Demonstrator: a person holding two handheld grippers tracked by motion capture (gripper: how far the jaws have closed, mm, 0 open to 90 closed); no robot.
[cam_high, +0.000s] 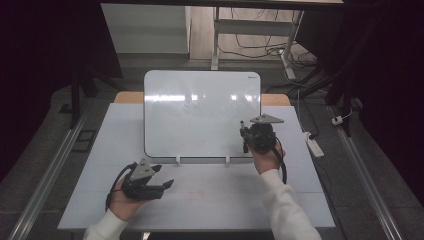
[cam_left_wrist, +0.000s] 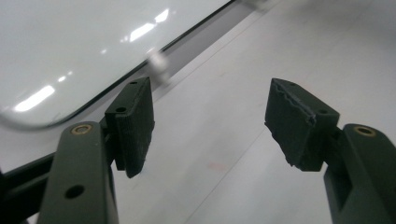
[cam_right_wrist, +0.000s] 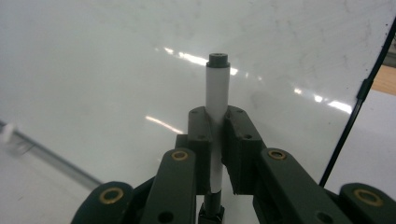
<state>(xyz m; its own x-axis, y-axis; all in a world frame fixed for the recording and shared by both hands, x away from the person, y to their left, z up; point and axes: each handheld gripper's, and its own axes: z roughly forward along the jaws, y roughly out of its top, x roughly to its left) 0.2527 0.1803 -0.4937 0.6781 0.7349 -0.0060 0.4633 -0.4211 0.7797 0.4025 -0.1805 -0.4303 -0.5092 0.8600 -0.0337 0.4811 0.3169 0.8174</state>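
One whiteboard (cam_high: 202, 112) stands propped on one pale surface (cam_high: 210, 192). Two small white clips (cam_high: 177, 160) show at the board's lower edge. There are two grippers: the left gripper (cam_high: 162, 178) and the right gripper (cam_high: 243, 134). One white marker (cam_right_wrist: 217, 93) sits between the right one's jaws. One white power strip (cam_high: 314, 144), perhaps with a second plug block beyond it, lies on the floor.

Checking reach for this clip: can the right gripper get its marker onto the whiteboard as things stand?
Probably yes. The right gripper holds the marker with its jaws shut, pointing at the whiteboard, with nothing between them. The left gripper rests aside, open.
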